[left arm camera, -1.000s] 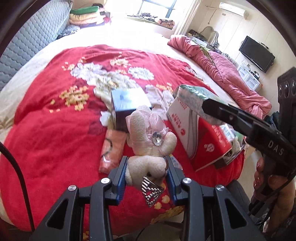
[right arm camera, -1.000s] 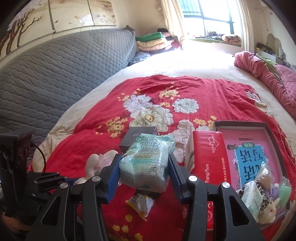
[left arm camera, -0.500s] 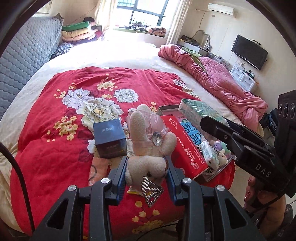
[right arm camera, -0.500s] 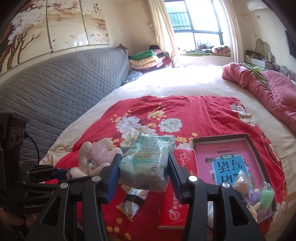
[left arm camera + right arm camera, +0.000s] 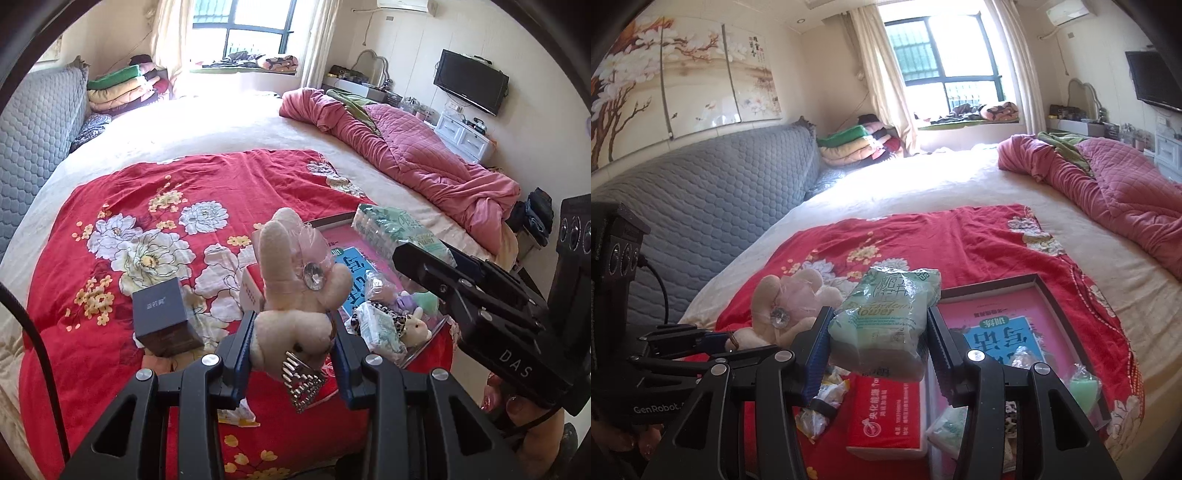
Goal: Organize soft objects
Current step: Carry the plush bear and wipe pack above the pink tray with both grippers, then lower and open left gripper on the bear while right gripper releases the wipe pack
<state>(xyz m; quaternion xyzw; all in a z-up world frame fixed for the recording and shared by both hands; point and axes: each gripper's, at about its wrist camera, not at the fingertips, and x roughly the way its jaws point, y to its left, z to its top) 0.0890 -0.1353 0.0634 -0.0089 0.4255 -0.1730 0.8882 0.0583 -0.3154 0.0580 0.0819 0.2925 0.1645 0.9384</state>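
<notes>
Right now my left tool grips the plush and my right tool grips the tissue pack, both above the bed's near edge, over the tray.

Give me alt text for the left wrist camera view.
The left gripper holds a cream plush toy above a bed's red floral blanket. To its right, the right gripper holds a green tissue pack over a shallow box of small toys.

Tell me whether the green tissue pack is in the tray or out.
Out. The green tissue pack is clamped in the right gripper, held above the tray.
</notes>
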